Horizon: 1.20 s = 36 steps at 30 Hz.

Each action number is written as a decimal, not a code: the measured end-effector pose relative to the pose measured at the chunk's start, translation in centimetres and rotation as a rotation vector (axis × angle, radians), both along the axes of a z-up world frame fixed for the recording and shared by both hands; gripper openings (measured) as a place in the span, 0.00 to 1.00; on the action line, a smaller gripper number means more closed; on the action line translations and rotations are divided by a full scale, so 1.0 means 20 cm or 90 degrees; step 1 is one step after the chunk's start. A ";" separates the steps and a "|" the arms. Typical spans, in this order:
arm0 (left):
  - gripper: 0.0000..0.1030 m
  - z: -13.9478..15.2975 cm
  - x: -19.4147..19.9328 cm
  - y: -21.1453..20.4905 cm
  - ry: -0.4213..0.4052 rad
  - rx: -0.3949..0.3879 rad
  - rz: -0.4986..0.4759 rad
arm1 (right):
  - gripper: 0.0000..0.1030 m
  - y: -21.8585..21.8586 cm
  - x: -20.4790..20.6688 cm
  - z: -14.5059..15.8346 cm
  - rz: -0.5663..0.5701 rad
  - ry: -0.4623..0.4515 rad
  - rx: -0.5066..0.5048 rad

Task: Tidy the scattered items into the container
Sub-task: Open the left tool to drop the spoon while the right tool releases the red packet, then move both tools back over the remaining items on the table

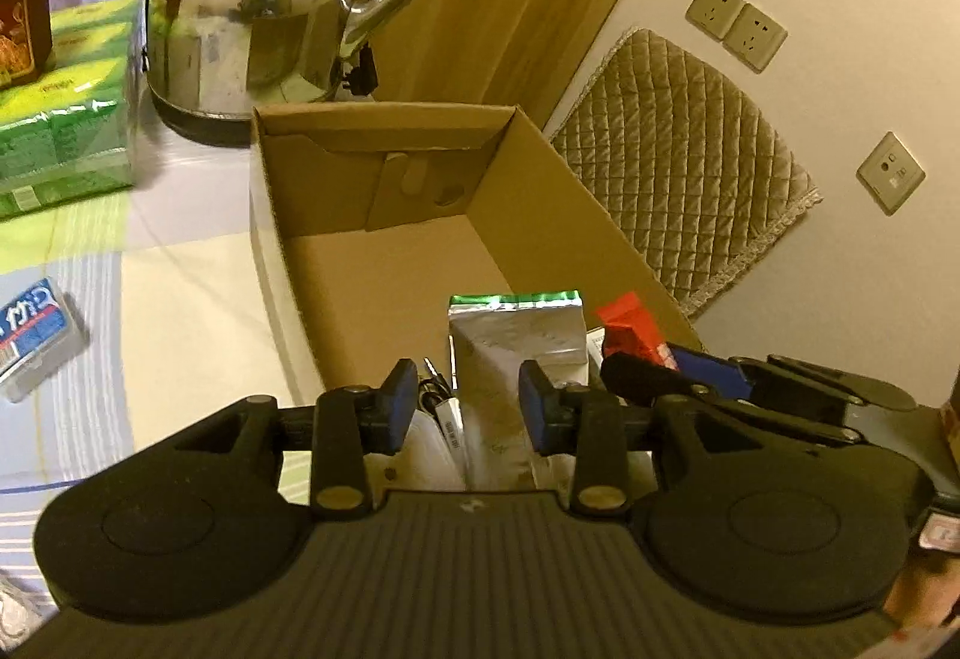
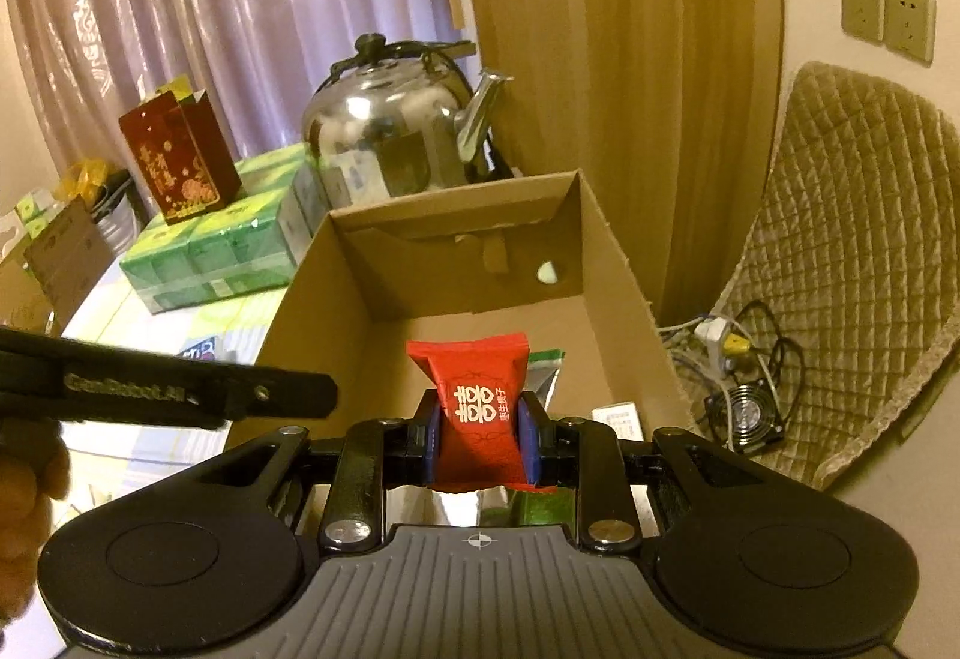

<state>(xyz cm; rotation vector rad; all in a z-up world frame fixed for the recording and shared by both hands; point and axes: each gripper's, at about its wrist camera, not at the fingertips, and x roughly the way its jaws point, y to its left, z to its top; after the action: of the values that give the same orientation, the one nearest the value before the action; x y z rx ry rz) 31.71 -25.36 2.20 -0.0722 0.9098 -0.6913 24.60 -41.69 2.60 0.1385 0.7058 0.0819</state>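
An open cardboard box (image 1: 384,113) (image 2: 456,197) stands on the table. My left gripper (image 1: 468,401) is open over the box's near end, its blue pads either side of a silver pouch with a green top (image 1: 516,335) that lies inside. My right gripper (image 2: 478,419) is shut on a red packet with white characters (image 2: 474,389), held above the box's near end. In the left wrist view the red packet (image 1: 630,326) shows at the right, in the right gripper (image 1: 672,362). A white item (image 1: 447,419) and a white card (image 2: 618,413) also lie in the box.
A steel kettle (image 1: 258,17) (image 2: 390,131) stands behind the box. Green tissue packs (image 1: 60,119) (image 2: 222,239) carry a red gift bag (image 2: 174,155). A blue-and-white packet (image 1: 33,335) lies on the table at the left. A quilted cushion (image 2: 840,239) and cables (image 2: 744,359) are at the right.
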 end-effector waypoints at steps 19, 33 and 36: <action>0.41 0.06 -0.38 0.50 -0.127 -0.002 0.044 | 0.22 0.20 -0.08 -0.06 0.037 0.027 0.015; 0.43 -0.07 -0.38 0.67 -0.141 0.112 0.035 | 0.47 0.25 -0.16 -0.01 0.020 -0.010 0.041; 0.43 -0.08 -0.37 0.76 -0.138 0.112 0.054 | 0.47 0.31 -0.19 0.04 0.029 -0.026 0.035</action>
<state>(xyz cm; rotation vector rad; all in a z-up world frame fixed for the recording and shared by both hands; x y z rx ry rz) 24.30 -10.24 0.67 0.1182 0.7508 -0.5269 20.86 -35.47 3.41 0.1733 0.6666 0.1477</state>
